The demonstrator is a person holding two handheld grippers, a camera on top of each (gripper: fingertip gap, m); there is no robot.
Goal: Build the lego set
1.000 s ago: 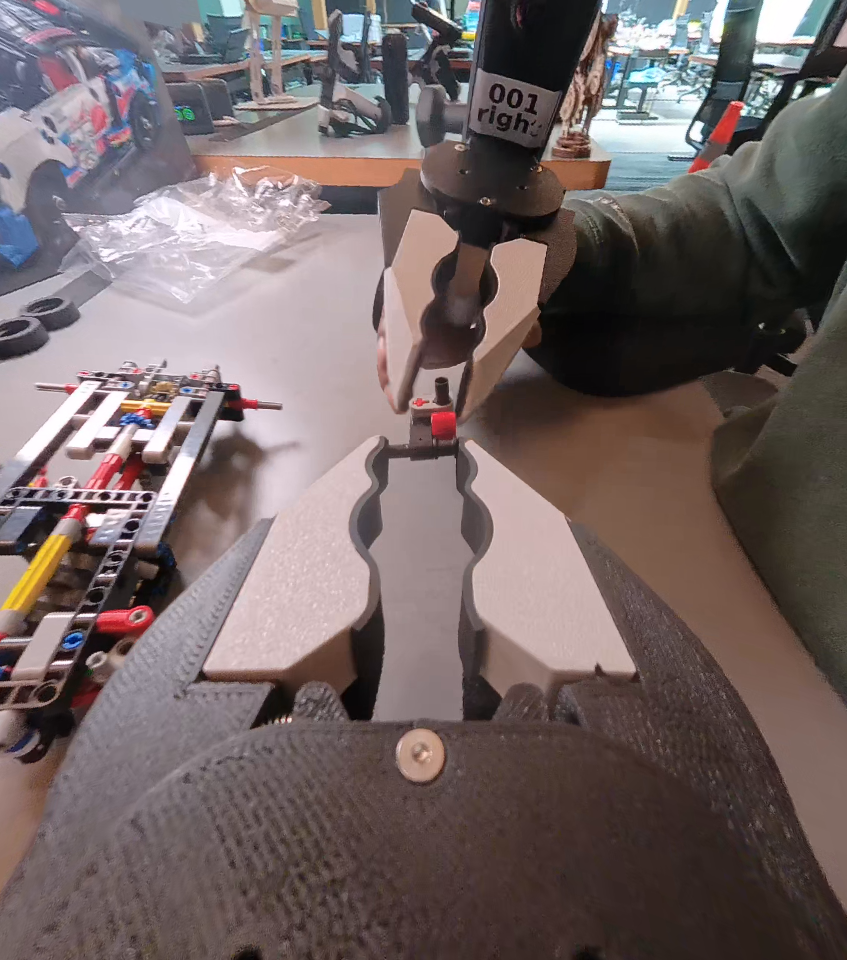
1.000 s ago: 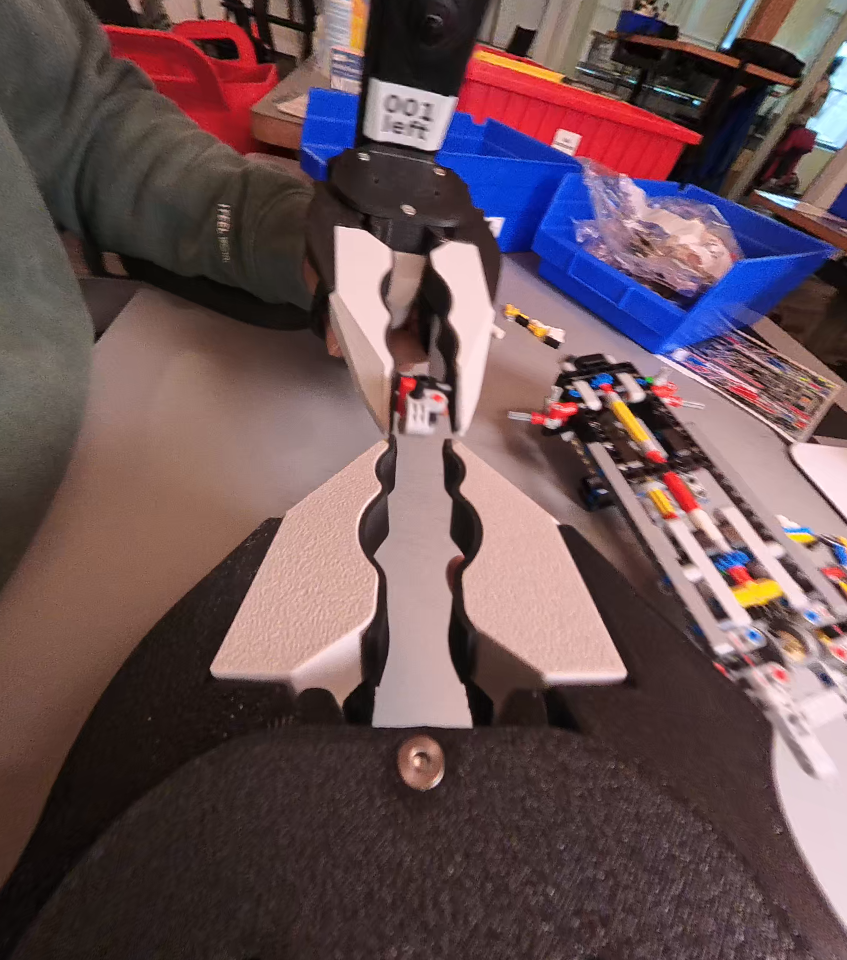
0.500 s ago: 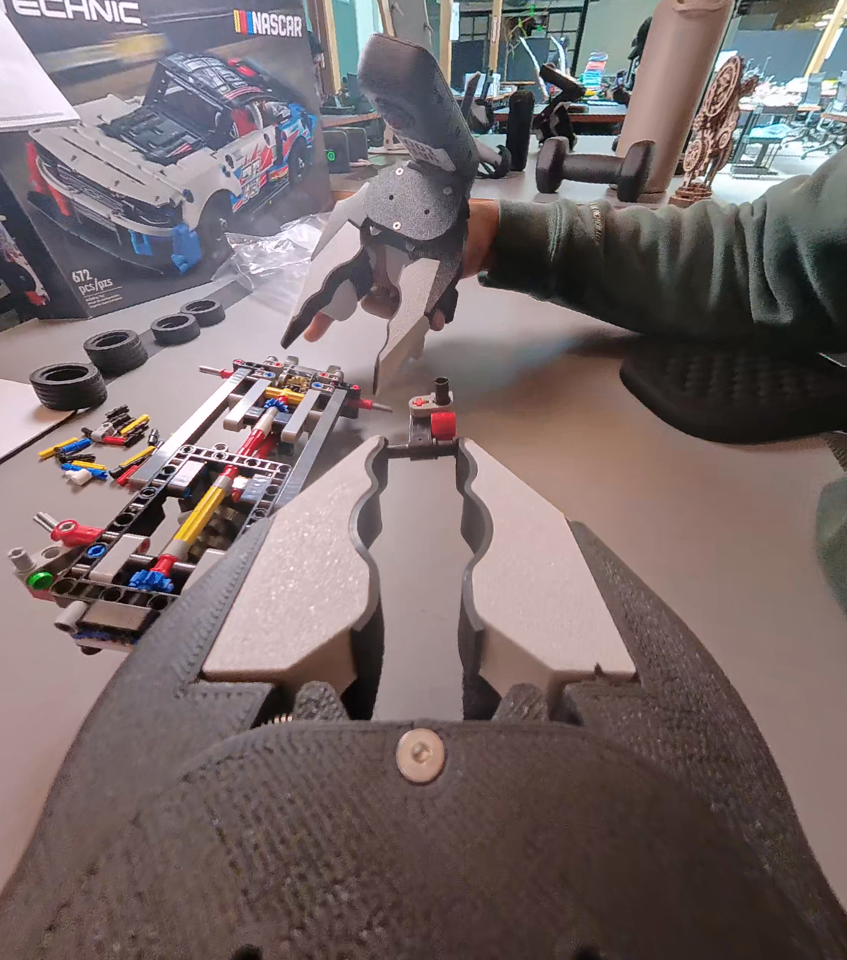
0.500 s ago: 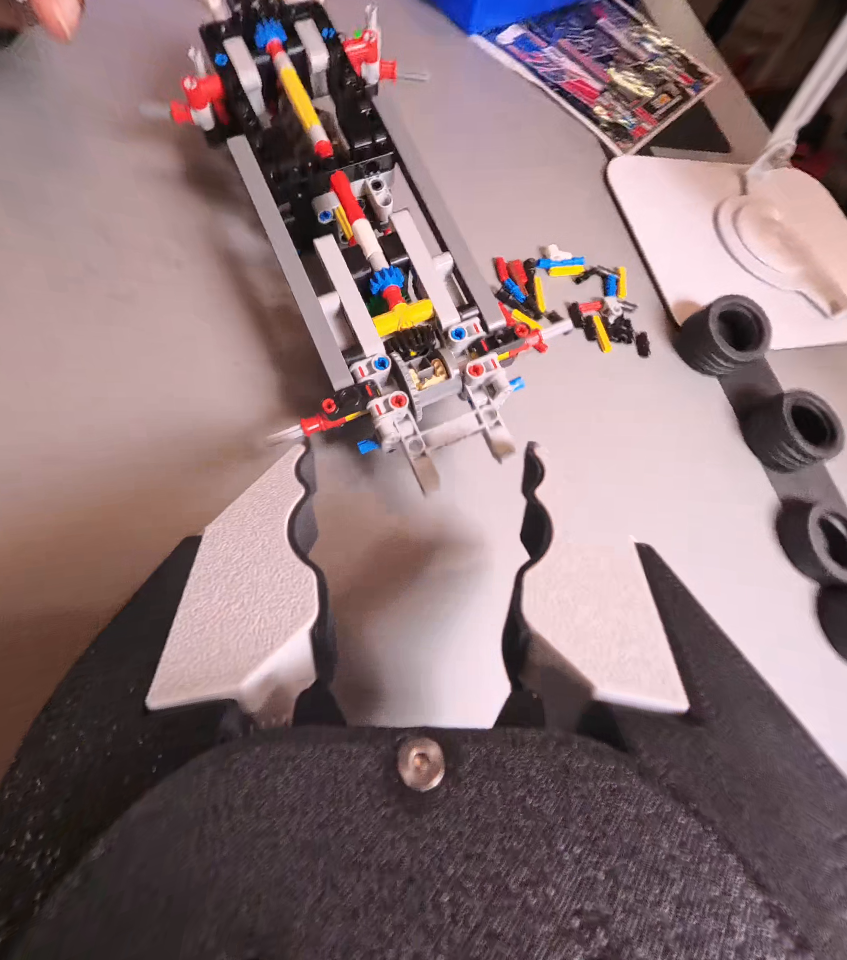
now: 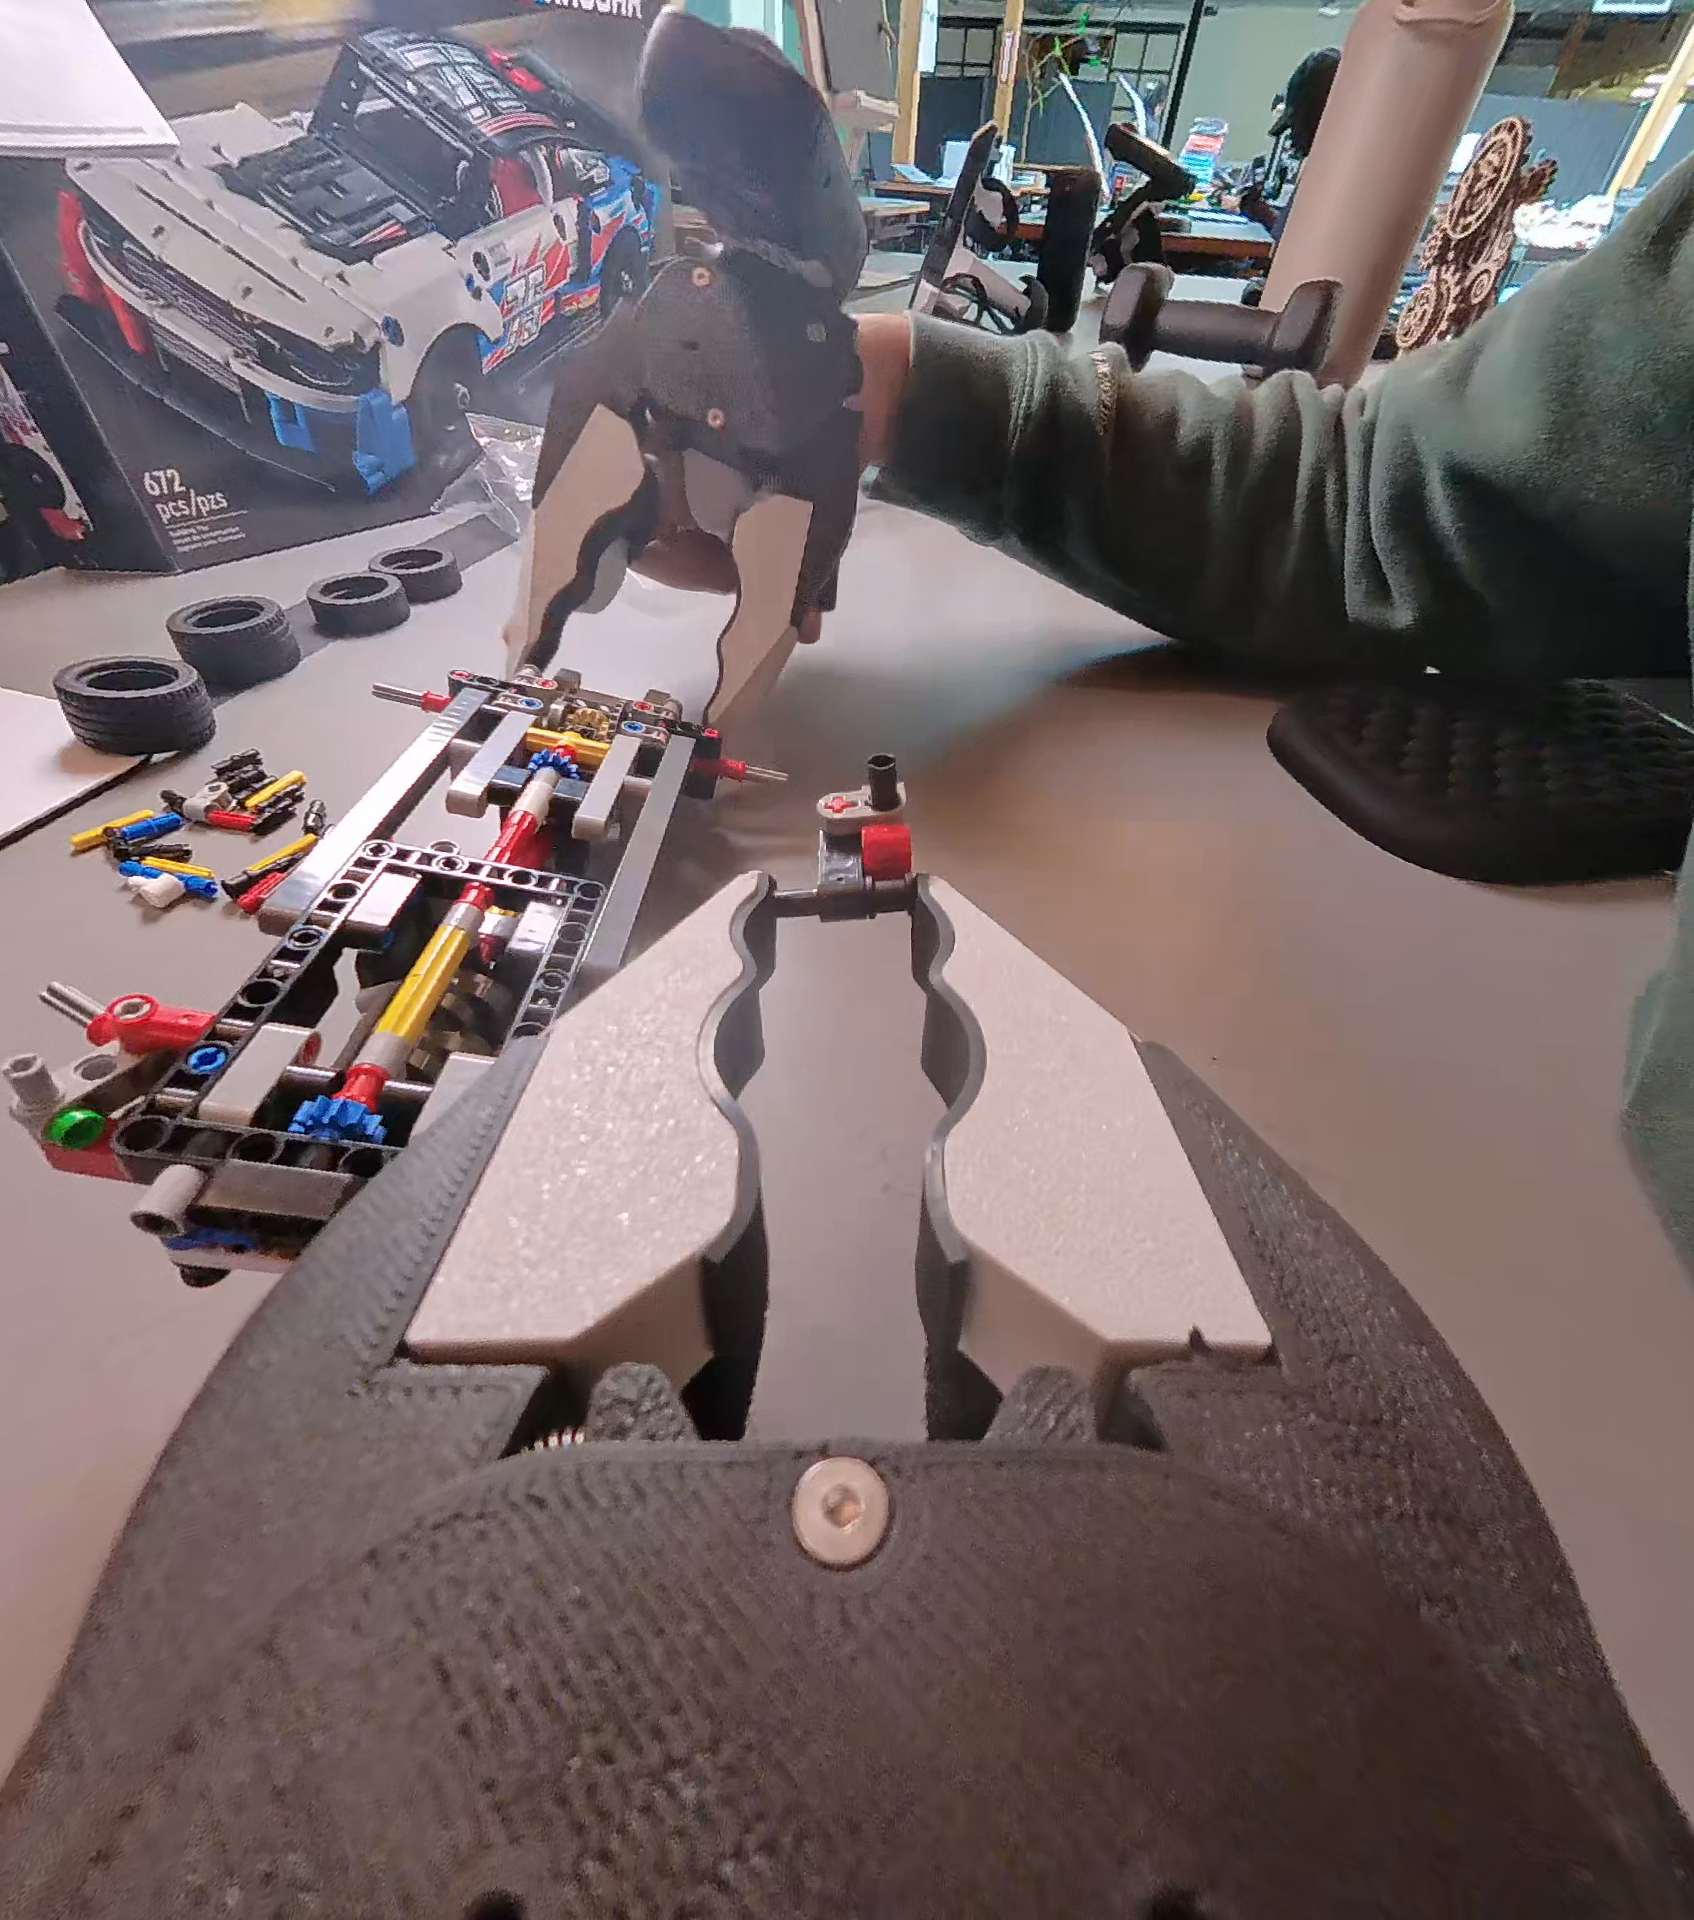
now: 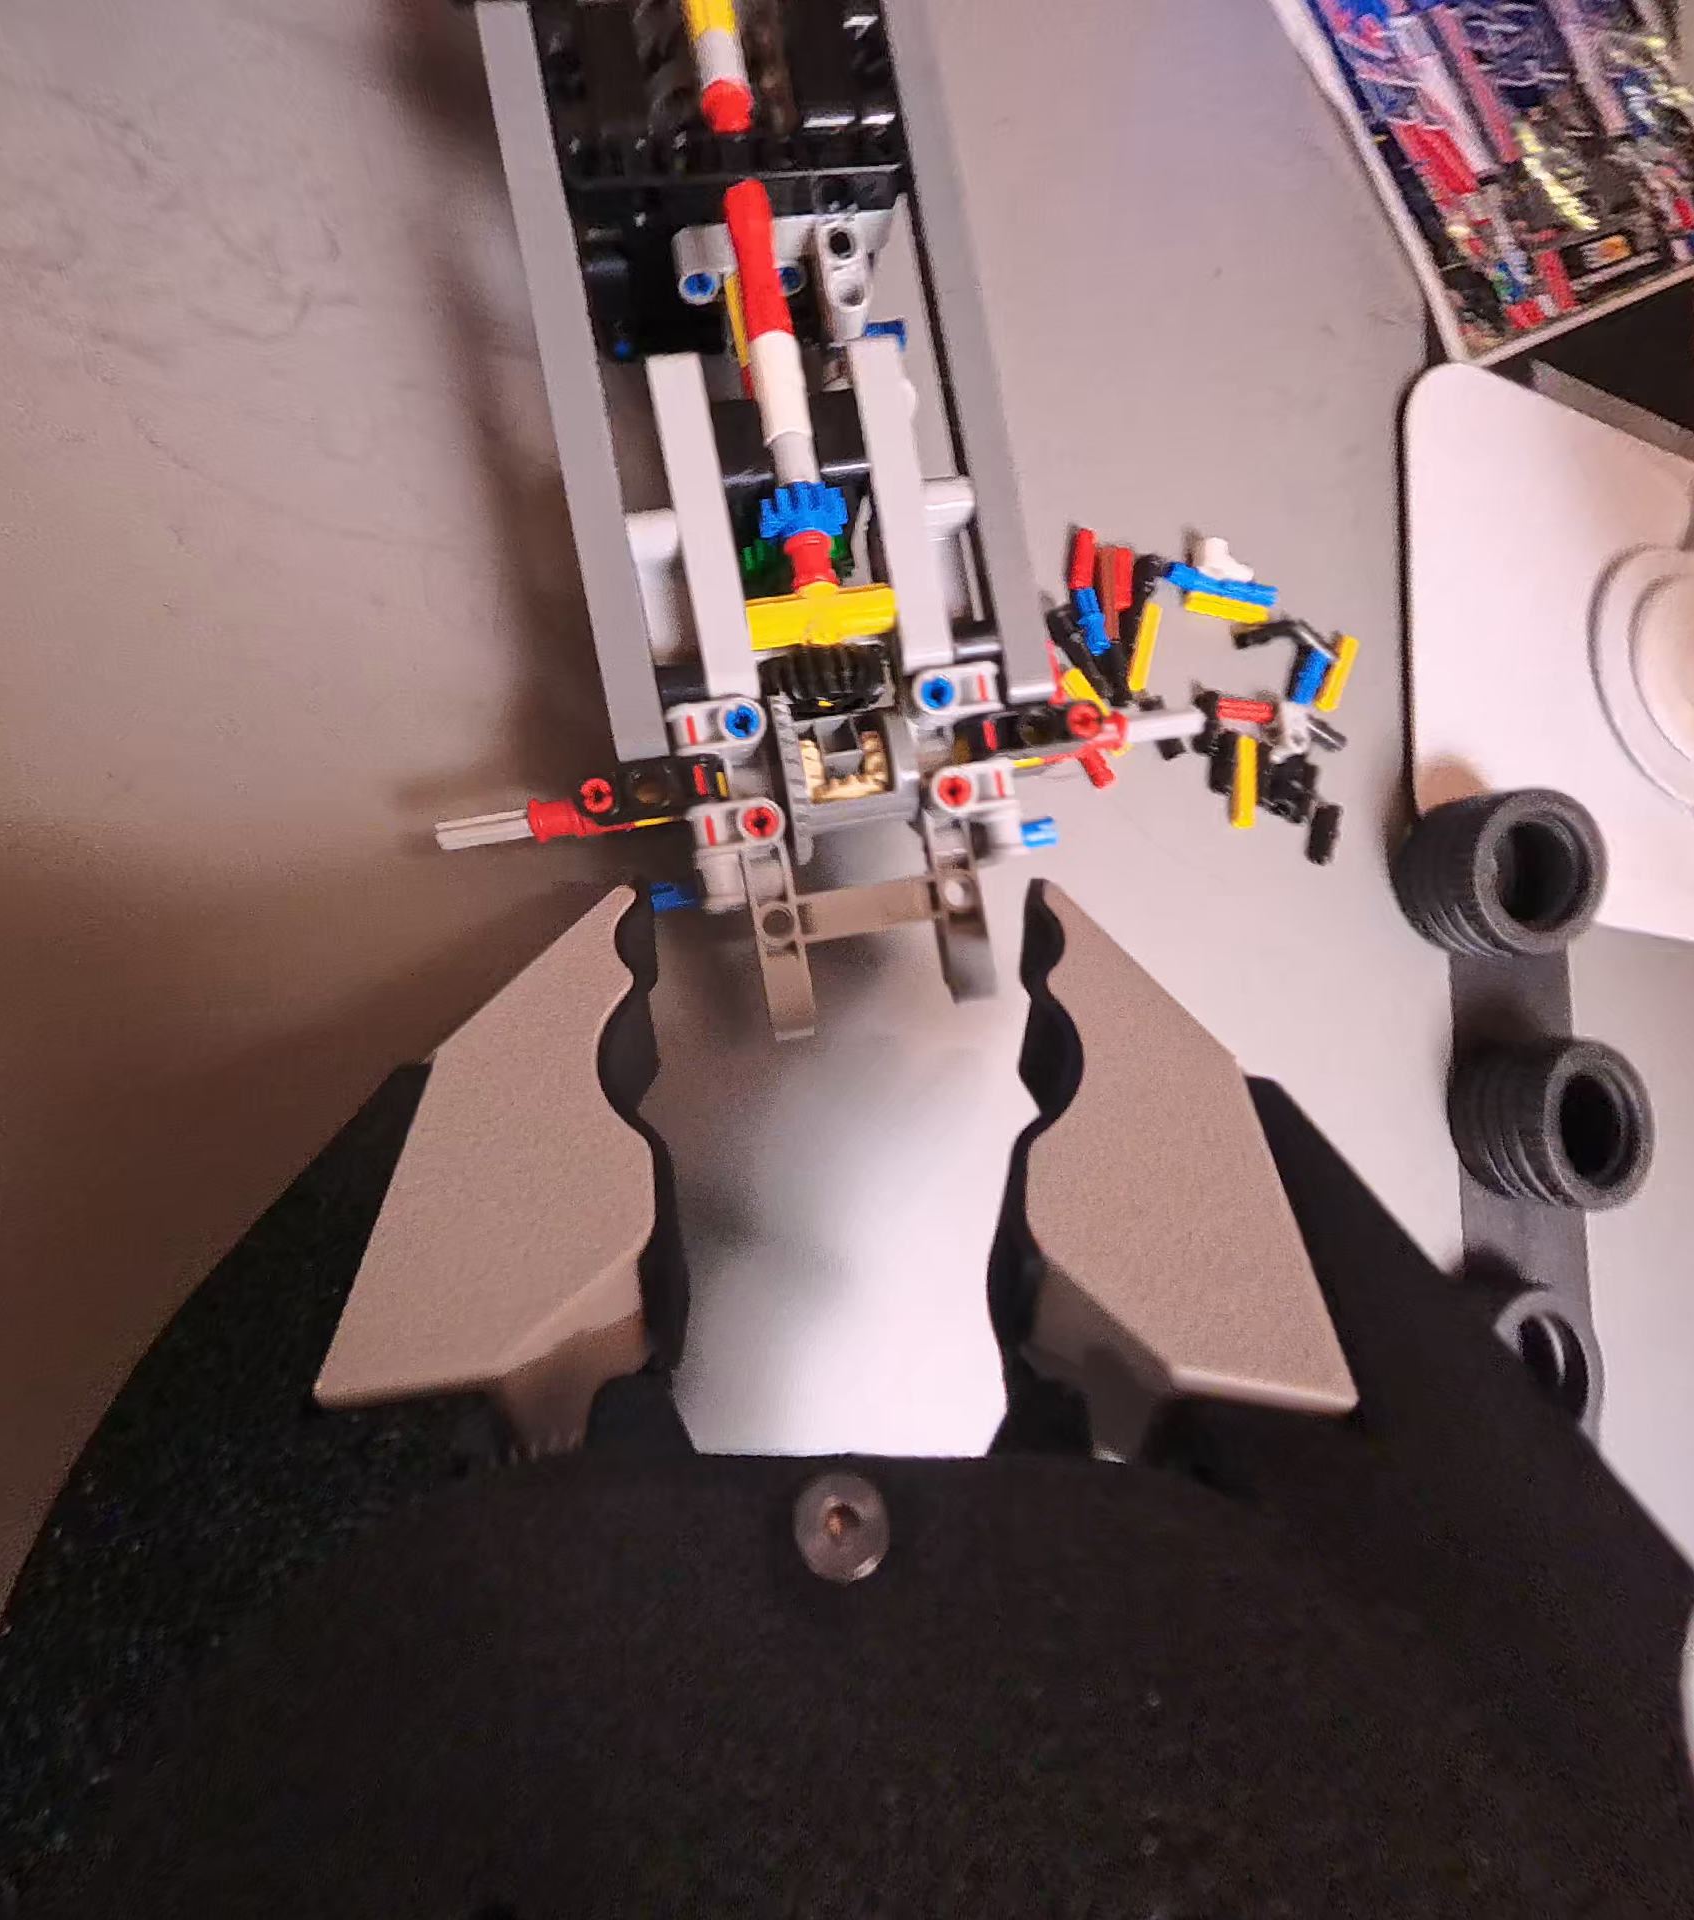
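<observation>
My landmark is the chassis (image 6: 770, 582) on the grey table (image 5: 1186, 1039). Its long axis runs straight away from my right gripper (image 6: 827, 904), which stands spread wide at the chassis's differential end — tips either side of the two grey arms, not touching them as far as I can see. My left gripper (image 5: 843, 894) is off to the right of the chassis, clenched on a small sub-assembly (image 5: 858, 842) with a red bush and black pin, its dark axle pinched crosswise between the tips. I judge that the right is nearer, so it braces the chassis — then the left brings the piece across. Loose pins (image 6: 1217, 675) lie beside that same end.
</observation>
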